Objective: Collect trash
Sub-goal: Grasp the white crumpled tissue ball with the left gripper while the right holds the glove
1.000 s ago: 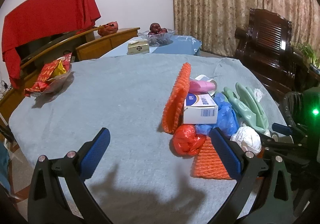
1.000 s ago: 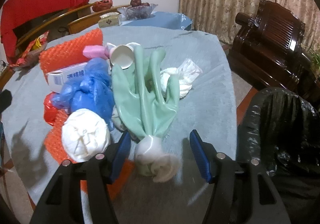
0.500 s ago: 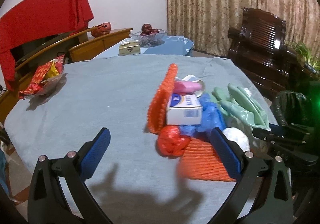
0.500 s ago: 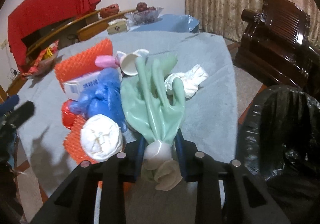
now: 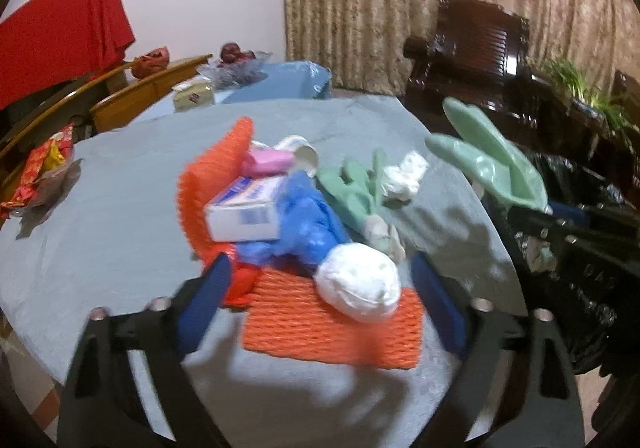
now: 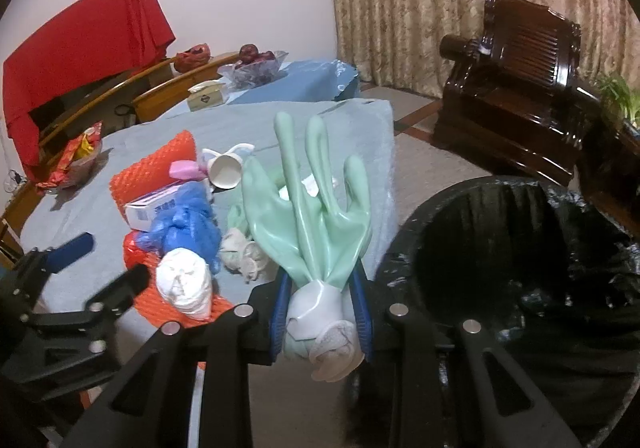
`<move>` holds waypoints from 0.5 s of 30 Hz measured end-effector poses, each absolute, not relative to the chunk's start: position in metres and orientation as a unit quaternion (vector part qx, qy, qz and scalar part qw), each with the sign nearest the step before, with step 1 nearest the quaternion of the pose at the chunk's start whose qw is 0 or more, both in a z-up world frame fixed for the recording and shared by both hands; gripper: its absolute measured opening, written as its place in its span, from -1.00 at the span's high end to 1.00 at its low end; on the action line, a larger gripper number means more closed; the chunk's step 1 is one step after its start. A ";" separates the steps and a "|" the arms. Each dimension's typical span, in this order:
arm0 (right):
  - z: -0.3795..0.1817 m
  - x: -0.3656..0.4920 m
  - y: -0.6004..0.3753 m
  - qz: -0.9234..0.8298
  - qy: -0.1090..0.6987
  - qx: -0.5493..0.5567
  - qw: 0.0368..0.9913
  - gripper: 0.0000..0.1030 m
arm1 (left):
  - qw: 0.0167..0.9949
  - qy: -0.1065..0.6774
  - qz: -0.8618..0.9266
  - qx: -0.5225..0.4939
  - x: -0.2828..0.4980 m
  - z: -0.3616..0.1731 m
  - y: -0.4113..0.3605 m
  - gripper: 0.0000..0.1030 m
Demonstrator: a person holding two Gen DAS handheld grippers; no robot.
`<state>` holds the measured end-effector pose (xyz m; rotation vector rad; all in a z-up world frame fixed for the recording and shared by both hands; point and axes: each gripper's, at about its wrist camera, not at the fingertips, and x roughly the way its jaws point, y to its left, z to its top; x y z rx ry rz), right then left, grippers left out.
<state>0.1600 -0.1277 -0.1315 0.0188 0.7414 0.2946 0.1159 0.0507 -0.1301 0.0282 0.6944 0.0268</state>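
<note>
The right gripper [image 6: 322,312] is clamped tight on the cuff of a pale green rubber glove [image 6: 316,216]; the blue pads press the cuff from both sides, and the glove's fingers stand up and forward, clear of the table. The held glove hangs beside the open rim of a bin lined with a black bag [image 6: 404,244], which stands just off the table's edge on the right.

The left gripper [image 5: 320,308] has just been closing but its jaws stand wide apart and grip nothing. A crumpled white wad [image 5: 358,284] lies between the blue pads, touched by neither, resting on a flat sheet of orange foam netting [image 5: 320,332].

The remaining trash lies in one pile on the grey-blue tablecloth [image 5: 120,216]:
- a second orange netting sheet [image 5: 208,168], standing on edge at the left of the pile
- a white and blue carton [image 5: 244,212], leaning against that sheet
- a crumpled blue plastic bag [image 5: 308,224], just right of the carton
- a pink packet [image 5: 266,162] and a tipped white paper cup [image 5: 304,152], behind the carton
- a second green glove [image 5: 352,192], lying flat
- a white crumpled tissue [image 5: 404,176], beside the flat glove
- a red plastic scrap [image 5: 240,280], partly hidden behind the left pad

A snack bag [image 5: 44,168] sits well apart, at the far left table edge
</note>
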 end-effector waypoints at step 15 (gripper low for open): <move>-0.137 0.152 -0.142 0.136 0.366 0.014 0.921 0.44 | 0.924 0.381 0.004 0.014 0.130 -0.159 0.037 0.38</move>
